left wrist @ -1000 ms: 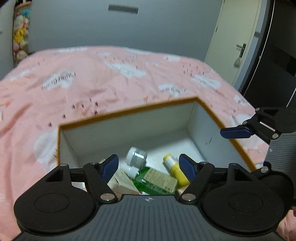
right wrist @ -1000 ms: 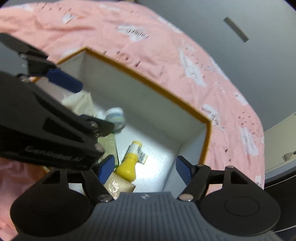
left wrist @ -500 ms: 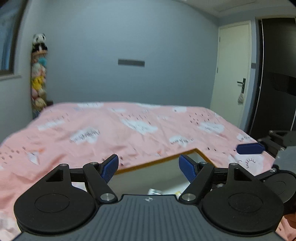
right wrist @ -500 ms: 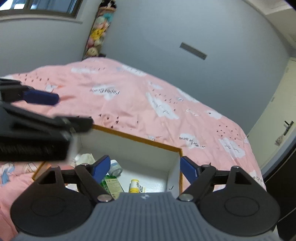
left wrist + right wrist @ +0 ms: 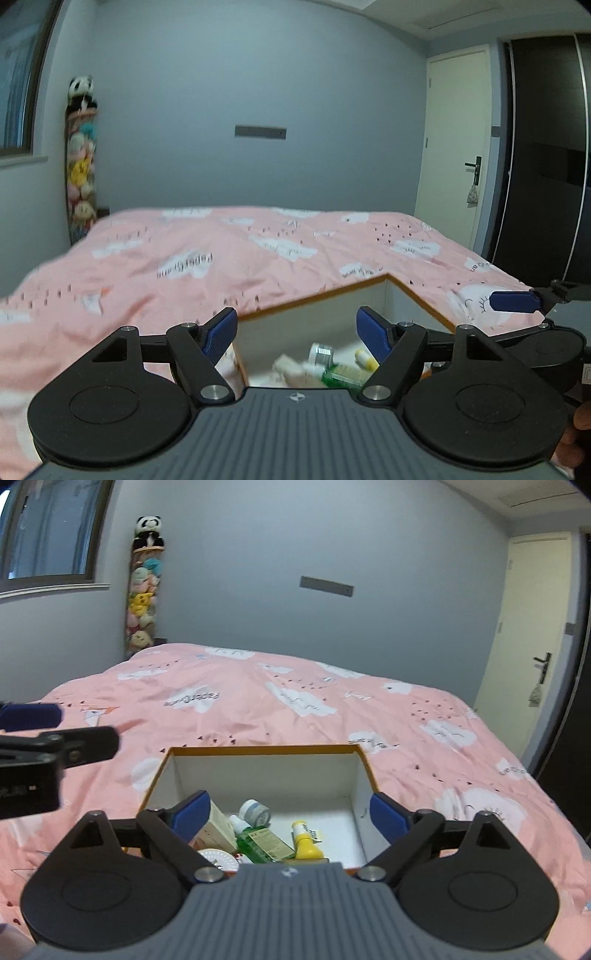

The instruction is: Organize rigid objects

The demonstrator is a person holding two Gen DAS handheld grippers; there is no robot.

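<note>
A white box with an orange rim (image 5: 258, 751) (image 5: 314, 299) sits on the pink bed. In it lie a green bottle (image 5: 262, 840), a yellow bottle (image 5: 304, 840), a small grey-capped jar (image 5: 255, 812), a beige carton (image 5: 218, 825) and a white round lid (image 5: 218, 858). The left wrist view shows them blurred (image 5: 332, 369). My left gripper (image 5: 297, 336) is open and empty, above the box's near left side. My right gripper (image 5: 291, 814) is open and empty, above the box's near edge.
The pink cloud-print bedspread (image 5: 295, 701) surrounds the box. A column of plush toys (image 5: 144, 590) stands at the far wall, a door (image 5: 532, 627) at the right. The other gripper shows at each view's edge (image 5: 517, 301) (image 5: 37, 738).
Both grippers have lifted and tilted up from inside the box, so the room and far wall now show. Both stay open and empty.
</note>
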